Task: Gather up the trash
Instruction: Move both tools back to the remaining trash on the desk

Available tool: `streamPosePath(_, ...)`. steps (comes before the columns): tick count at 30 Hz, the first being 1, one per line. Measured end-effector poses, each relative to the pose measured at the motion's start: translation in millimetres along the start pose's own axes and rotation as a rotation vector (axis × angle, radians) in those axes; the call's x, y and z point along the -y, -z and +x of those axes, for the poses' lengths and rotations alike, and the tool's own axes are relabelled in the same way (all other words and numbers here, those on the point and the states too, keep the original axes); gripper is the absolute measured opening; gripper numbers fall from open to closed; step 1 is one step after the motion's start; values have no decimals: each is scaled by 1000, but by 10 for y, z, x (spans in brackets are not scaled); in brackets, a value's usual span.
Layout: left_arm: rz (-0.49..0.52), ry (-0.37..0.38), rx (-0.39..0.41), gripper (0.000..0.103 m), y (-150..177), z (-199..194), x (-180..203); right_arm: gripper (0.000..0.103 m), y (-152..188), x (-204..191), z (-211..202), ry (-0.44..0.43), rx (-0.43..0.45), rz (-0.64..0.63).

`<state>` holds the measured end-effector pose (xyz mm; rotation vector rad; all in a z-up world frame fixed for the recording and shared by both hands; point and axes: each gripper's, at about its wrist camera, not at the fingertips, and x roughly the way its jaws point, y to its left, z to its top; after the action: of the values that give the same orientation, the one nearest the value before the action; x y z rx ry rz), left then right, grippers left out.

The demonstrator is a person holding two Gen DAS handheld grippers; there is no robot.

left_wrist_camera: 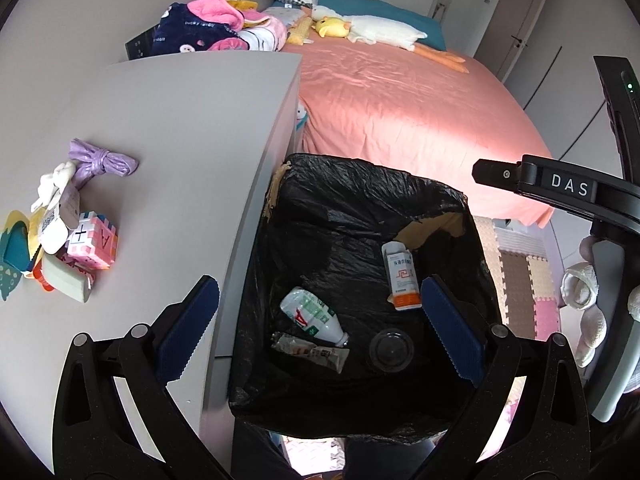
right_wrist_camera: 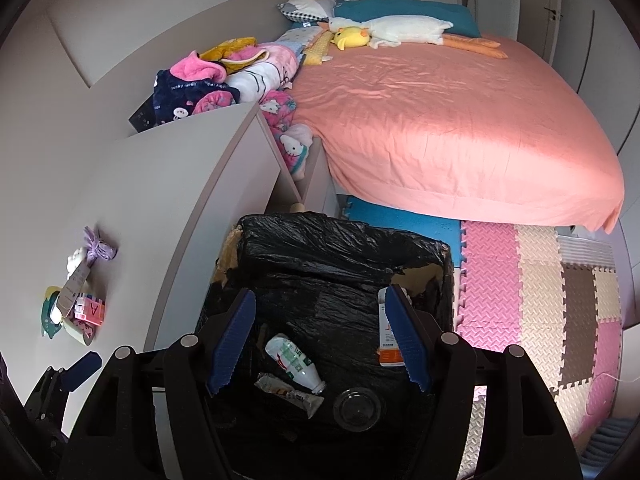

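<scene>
Left wrist view: the left gripper [left_wrist_camera: 316,330] hangs with its blue-padded jaws spread wide and empty over the black-bagged cardboard trash bin [left_wrist_camera: 456,200]. In the bin, beneath and between the fingers, lie a white plastic bottle with a green label [left_wrist_camera: 312,316], a crumpled silver wrapper [left_wrist_camera: 308,352], a round clear lid [left_wrist_camera: 391,350] and a white-and-orange carton [left_wrist_camera: 401,276]. The right gripper [right_wrist_camera: 320,340] stands parted and empty above the same bin. Beyond lies the pink-sheeted bed [left_wrist_camera: 400,112].
</scene>
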<state>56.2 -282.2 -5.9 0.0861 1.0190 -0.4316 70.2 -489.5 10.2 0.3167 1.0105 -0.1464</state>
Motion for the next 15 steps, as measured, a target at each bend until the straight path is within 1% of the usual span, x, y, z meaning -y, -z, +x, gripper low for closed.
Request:
streamPosePath(9, -33, -61, 39, 98, 79, -155, -387, 68, 11, -438, 83, -35, 0, -64)
streamPosePath(15, -90, -101, 62, 98, 131, -266, -758, 68, 12, -745, 89, -81, 31, -89)
